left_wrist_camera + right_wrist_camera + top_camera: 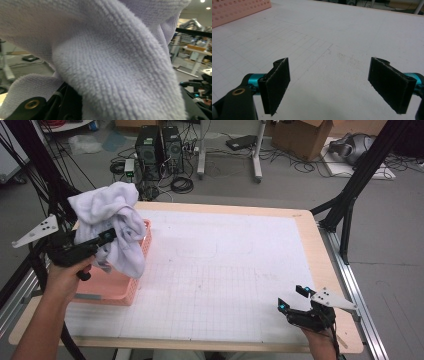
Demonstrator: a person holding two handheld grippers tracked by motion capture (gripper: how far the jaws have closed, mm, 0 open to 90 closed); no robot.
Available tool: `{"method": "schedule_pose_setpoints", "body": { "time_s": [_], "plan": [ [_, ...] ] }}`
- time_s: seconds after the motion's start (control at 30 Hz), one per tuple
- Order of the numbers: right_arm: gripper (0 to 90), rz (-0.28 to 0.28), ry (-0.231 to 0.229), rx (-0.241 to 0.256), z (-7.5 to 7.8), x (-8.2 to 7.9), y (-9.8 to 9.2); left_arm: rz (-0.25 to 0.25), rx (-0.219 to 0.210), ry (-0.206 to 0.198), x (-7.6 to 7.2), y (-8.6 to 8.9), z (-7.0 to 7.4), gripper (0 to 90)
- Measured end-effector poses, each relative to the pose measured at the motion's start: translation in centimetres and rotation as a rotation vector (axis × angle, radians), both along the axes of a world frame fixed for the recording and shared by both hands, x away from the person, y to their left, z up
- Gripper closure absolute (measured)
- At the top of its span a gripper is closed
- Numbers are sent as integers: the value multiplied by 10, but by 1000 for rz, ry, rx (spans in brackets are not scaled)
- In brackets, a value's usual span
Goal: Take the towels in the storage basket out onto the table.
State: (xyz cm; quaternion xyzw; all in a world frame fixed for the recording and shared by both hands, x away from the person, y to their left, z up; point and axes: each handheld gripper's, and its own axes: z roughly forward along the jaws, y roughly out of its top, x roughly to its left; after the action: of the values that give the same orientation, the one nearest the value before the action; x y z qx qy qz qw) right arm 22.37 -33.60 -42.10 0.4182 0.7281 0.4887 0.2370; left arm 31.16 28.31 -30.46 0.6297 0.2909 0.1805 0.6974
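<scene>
A pale lavender towel (112, 222) hangs bunched above the pink perforated basket (112, 287) at the table's left side. My left gripper (102, 239) is shut on the towel, holding it up over the basket. In the left gripper view the towel (105, 57) drapes right over the jaws and hides them. My right gripper (292, 299) rests low near the table's front right corner, open, with nothing between its fingers. In the right gripper view its gripper (337, 82) stands with black pads (277, 82) wide apart over the white gridded mat (324, 37).
The white gridded mat (225, 270) covers most of the wooden table (320, 250). A corner of the pink basket (234, 10) shows far left in the right gripper view. Black frame posts (350, 195) stand beside the table; computers and cables sit on the floor beyond.
</scene>
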Motion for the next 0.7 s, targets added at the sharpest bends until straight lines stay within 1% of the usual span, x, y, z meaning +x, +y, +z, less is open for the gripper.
{"method": "schedule_pose_setpoints", "body": {
  "time_s": [0.07,0.13,0.27,0.33,0.4,0.47,0.57,0.7],
  "plan": [
    [165,3,-4,-3,0,0,1,-20,-2,-6,0,-9,2,625],
    [165,2,2,0,0,0,1,-41,-3,-10,1,-18,3,625],
    [165,5,3,-6,0,1,1,-87,8,-13,3,-38,4,624],
    [165,6,1,-7,0,1,1,-110,13,-11,5,-48,2,624],
    [165,5,2,-6,0,1,1,-131,9,-5,6,-60,0,624],
    [165,5,-2,-7,0,1,0,-151,16,-5,8,-71,-2,624],
    [165,3,1,-5,0,0,-1,-176,25,9,11,-89,-6,622],
    [165,1,4,-5,0,-1,-1,-193,50,27,16,-110,-13,620]
  ]
}}
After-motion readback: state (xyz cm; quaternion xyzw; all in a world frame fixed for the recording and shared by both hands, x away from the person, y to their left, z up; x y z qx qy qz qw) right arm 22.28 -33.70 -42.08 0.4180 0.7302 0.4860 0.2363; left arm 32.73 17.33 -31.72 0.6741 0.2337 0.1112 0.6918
